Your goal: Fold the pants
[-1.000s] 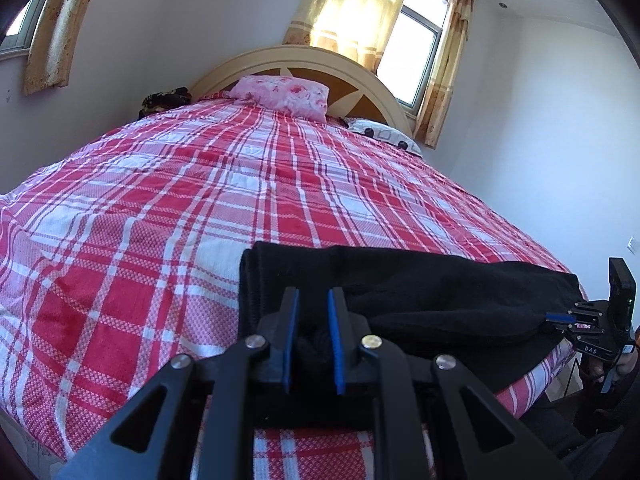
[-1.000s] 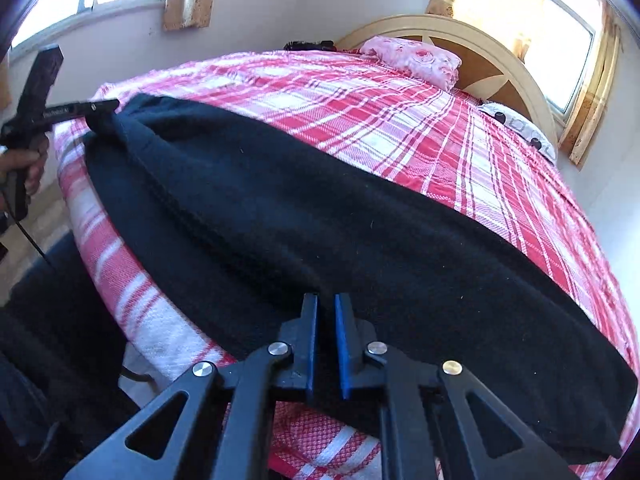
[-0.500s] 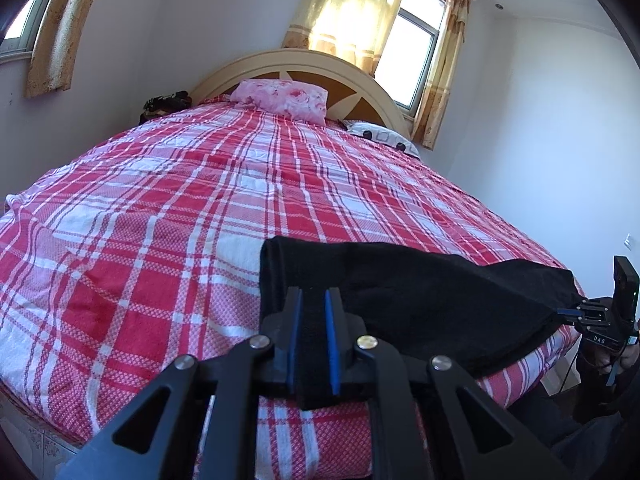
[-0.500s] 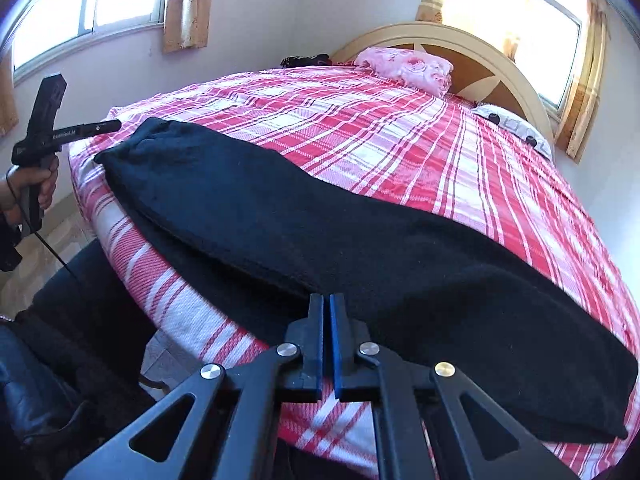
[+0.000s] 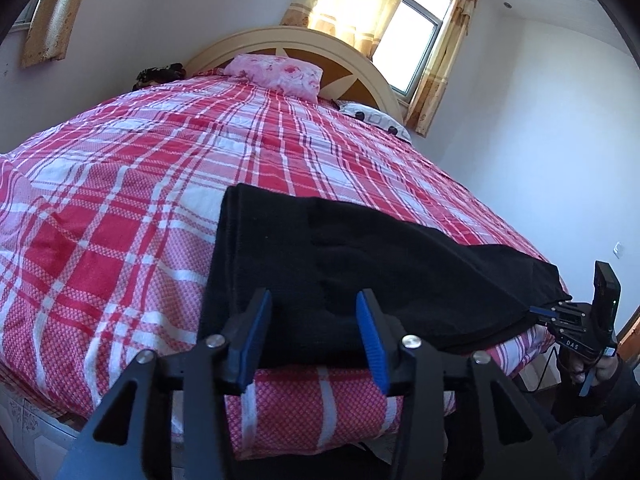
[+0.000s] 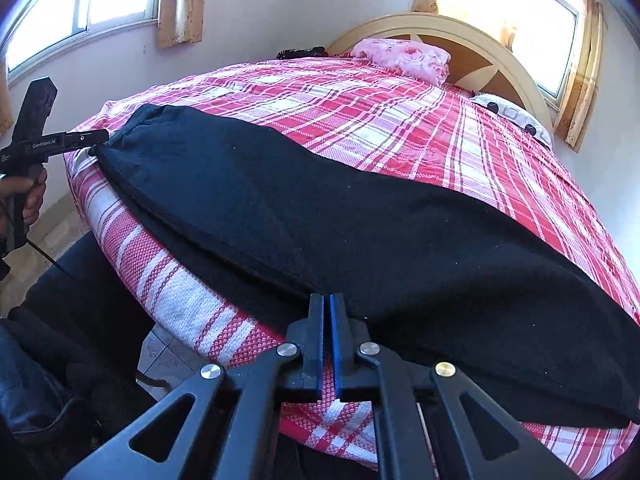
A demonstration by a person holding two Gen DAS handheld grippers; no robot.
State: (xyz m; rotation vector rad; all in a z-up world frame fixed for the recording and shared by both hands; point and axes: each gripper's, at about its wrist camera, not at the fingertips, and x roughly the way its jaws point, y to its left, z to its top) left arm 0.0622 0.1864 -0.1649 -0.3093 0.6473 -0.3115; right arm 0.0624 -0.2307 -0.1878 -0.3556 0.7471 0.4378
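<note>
Left wrist view: black pants (image 5: 360, 268), folded lengthwise, lie along the near edge of the bed (image 5: 120, 208), spanning from 9 o'clock to 3 o'clock across the lower half of the frame. Near long edge of the pants runs just at the mattress lip; a strip of red plaid cover (image 5: 312, 404) shows below it at 6 o'clock. Bare plaid surface extends from 9 to 1 o'clock, up to the pink pillow (image 5: 276, 74) and headboard (image 5: 304, 38) at 12 o'clock. White wall at 2 to 3 o'clock.

Left gripper (image 5: 316, 336): jaws have just been opening and stand moderately apart, blue pads straddling the pants' end without pressing the cloth.

Right gripper (image 5: 540, 311), at 3 o'clock in this view, meets the far end of the pants.

Right wrist view: right gripper (image 6: 326, 344) at 6 o'clock, jaws drawn tight together, the pants' (image 6: 320, 216) near edge pinched between the pads. Pants run from 10 o'clock to 4 o'clock; left gripper (image 6: 90, 136) at 9 o'clock beside their far corner. Floor (image 6: 52, 236) below the bed edge at 8 o'clock.
</note>
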